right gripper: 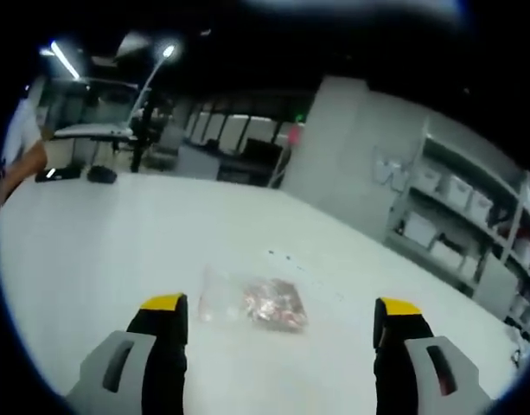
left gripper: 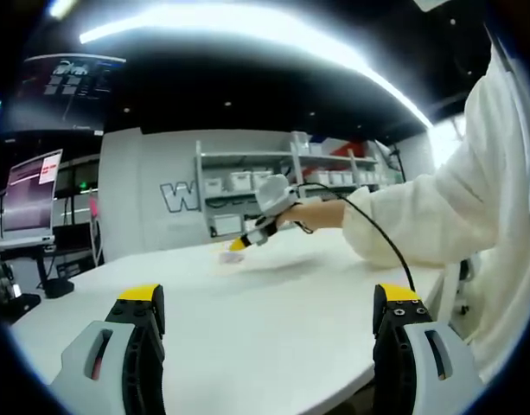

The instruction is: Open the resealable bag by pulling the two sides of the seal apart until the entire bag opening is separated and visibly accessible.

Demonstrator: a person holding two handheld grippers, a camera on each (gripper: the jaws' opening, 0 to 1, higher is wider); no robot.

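- The bag (right gripper: 254, 304) is lying flat on the white tabletop (right gripper: 118, 233), just ahead of the right tongs (right gripper: 282, 324).
- Both right and left tongs (left gripper: 269, 316) are gaping wide, holding nothing.

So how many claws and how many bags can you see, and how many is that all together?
Claws: 2, the left claw and the right claw, both wide open and holding nothing.
Bags: 1, a clear resealable bag with reddish bits inside, lying flat on the white table in front of the right claw.
Total: 3.
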